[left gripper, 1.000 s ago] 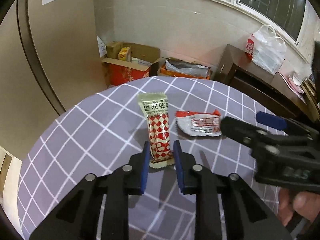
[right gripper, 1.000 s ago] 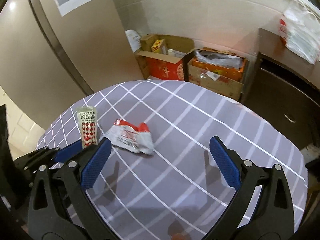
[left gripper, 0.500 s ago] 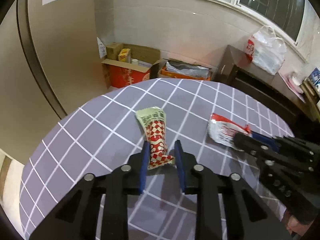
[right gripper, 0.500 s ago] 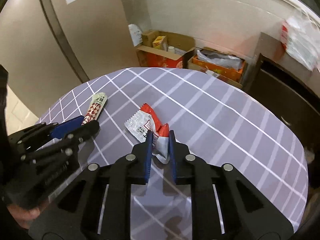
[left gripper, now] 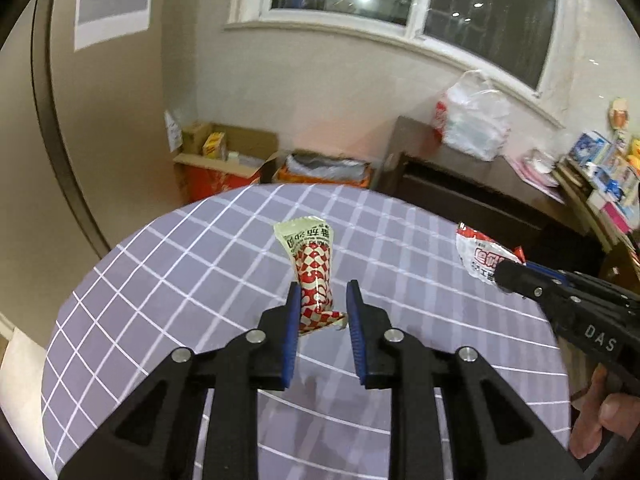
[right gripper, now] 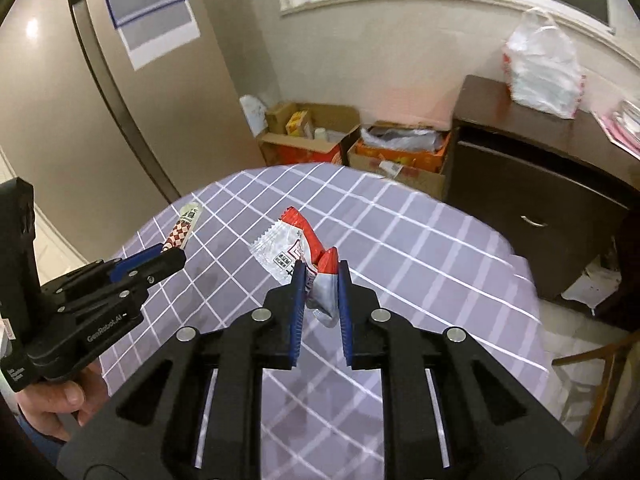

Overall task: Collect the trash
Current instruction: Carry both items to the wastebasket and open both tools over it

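Pinching a checked sachet, the left claw hides its base; the right claw grips a crumpled wrapper.

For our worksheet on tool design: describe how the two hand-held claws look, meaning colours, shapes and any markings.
Both claws, left claw and right claw, are matte black with triangular cut-outs, silver rivets and blue ribbed pads. White lettering marks their sides: "DAS" on the right, "GenRobot.AI" on the left. No cables show.
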`<state>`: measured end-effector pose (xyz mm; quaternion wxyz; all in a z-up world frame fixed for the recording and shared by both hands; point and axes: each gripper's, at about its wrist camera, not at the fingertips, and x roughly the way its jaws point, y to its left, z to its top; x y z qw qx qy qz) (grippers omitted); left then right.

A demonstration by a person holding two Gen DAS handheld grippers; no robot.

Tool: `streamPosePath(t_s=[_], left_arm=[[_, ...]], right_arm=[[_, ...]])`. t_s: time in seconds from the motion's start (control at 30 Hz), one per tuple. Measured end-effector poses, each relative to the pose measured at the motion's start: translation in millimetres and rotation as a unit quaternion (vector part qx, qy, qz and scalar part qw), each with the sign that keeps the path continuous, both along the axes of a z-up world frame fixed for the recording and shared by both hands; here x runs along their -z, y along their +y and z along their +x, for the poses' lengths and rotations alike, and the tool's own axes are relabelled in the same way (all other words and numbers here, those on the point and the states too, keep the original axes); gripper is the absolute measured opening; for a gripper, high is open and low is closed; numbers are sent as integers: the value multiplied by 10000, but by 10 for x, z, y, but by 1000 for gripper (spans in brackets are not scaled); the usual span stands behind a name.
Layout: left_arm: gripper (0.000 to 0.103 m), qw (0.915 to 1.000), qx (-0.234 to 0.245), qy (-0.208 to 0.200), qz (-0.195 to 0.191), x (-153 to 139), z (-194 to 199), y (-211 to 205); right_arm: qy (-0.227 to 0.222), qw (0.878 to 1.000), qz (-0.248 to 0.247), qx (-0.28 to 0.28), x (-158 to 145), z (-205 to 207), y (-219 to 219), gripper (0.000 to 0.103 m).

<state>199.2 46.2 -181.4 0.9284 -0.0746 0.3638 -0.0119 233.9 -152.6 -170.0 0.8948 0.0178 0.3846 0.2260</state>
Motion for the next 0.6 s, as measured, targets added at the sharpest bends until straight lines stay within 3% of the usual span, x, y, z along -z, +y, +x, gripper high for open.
streamPosePath(t_s=[0.3,0.6], left_arm=[[22,9949,882,-470,141,-410,-352,-938],[22,9779,1997,-579,214,-489,-562,-2114]], right_arm=[[-375,9960,385,718,-371,-523,-985,16],[-485,9803,557,1834,-411,-955,-2235,16]])
